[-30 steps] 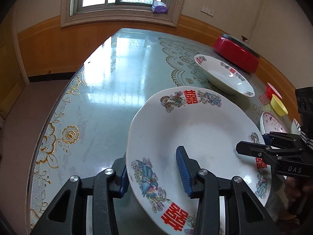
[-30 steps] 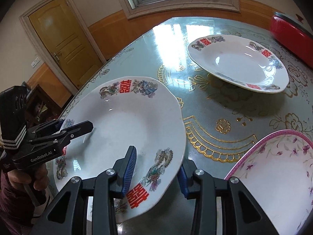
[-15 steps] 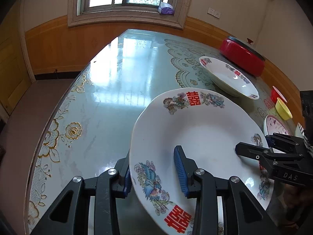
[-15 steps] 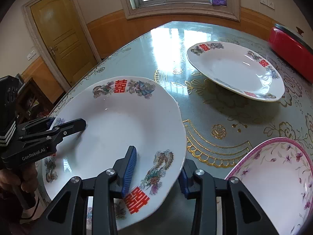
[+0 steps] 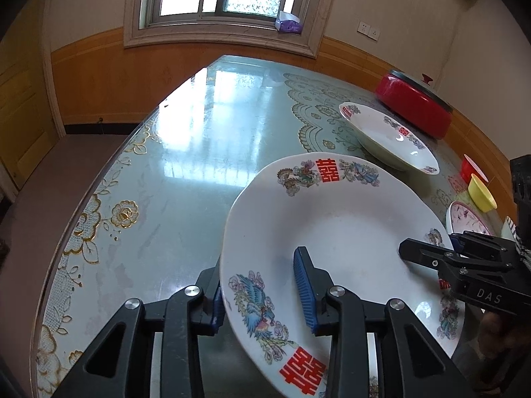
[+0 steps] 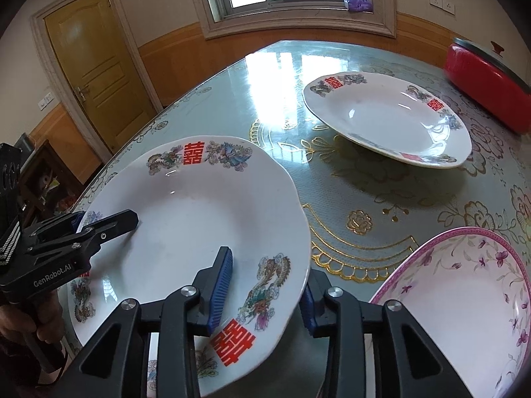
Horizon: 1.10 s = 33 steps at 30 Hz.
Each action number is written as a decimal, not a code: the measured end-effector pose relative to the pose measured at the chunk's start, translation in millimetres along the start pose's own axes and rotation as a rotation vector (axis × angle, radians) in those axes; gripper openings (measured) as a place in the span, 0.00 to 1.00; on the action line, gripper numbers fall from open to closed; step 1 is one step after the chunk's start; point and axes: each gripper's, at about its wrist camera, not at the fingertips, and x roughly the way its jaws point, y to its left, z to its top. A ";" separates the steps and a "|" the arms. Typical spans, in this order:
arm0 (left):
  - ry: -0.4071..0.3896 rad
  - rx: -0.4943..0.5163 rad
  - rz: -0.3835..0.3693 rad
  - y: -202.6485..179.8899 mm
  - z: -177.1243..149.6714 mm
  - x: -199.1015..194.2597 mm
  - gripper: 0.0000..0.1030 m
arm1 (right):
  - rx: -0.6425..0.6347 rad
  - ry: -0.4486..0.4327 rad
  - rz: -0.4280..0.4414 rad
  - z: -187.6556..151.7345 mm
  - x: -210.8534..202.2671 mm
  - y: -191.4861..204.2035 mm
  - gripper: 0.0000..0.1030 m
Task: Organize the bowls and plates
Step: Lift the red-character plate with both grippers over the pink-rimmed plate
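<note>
both sets of jaws are closing over opposite rims of the near plate [image 5: 335, 232], left gripper [image 5: 262, 293] and right gripper [image 6: 264, 293] not yet clamped. squeeze evenly, lift it level off the table [image 5: 186, 172], then stack it in the far plate [image 6: 388, 116].

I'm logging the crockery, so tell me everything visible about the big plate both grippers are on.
The big plate is white, glossy, ceramic-looking, deep and wavy-rimmed, with red double-happiness characters and dragon and phoenix motifs on the rim. It sits tilted at the near table edge. The left gripper and right gripper straddle opposite rims, one finger inside, one beneath, jaws closing. No chips visible.
</note>
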 end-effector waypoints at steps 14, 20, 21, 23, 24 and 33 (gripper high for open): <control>-0.002 -0.047 -0.025 -5.7 -1.9 -9.7 0.33 | 0.034 -0.002 0.016 -1.2 -8.4 -6.4 0.32; -0.020 -0.012 -0.056 -12.3 -6.6 -10.6 0.30 | 0.014 -0.020 0.030 -3.0 -10.4 -6.9 0.30; -0.025 -0.009 -0.055 -11.8 -6.4 -10.0 0.30 | 0.015 -0.020 0.037 -3.5 -9.8 -7.5 0.30; -0.016 -0.028 -0.061 -7.7 -5.7 -7.9 0.30 | 0.018 -0.017 0.044 -4.9 -8.8 -7.9 0.30; -0.014 -0.030 -0.062 -6.7 -5.4 -7.2 0.30 | 0.019 -0.017 0.048 -5.5 -8.5 -7.9 0.30; -0.038 0.024 -0.044 -10.8 -8.2 -12.0 0.29 | 0.013 -0.031 0.050 -8.8 -10.8 -7.8 0.30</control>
